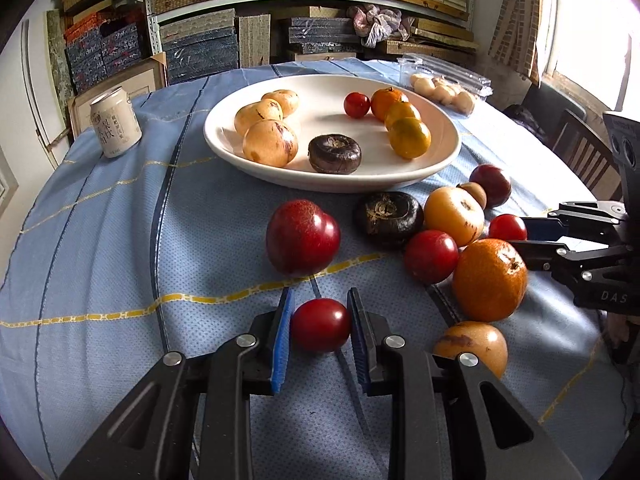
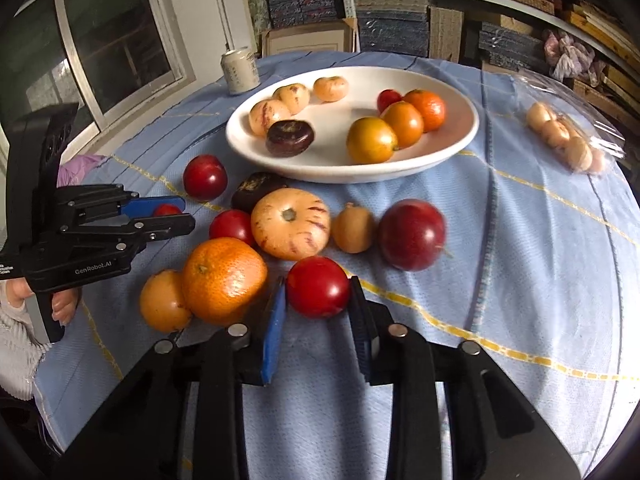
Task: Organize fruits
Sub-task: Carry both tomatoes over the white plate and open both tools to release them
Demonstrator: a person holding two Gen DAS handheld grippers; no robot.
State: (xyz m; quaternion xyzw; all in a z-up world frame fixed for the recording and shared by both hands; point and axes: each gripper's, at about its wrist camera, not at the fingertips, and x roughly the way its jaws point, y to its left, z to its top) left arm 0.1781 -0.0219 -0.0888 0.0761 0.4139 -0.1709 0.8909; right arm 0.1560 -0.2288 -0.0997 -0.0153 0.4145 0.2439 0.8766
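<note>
Daylight pours in from a window (image 1: 592, 20) that is blown out to white at the upper right of the left wrist view, throwing soft shadows leftward from the fruit across the blue tablecloth (image 1: 120, 240) and leaving glossy highlights on the white plate (image 1: 440, 120). Both fisheye views bend the table and shelves strongly and darken to black at the corners. In the right wrist view 1 dark red plum (image 2: 412, 234) is slightly smeared by blur, while the rest stays sharp.

Red tomatoes (image 1: 320, 325) (image 2: 318, 287) clamped; fruits (image 1: 452, 216) scattered beside plate (image 1: 224, 136).
</note>
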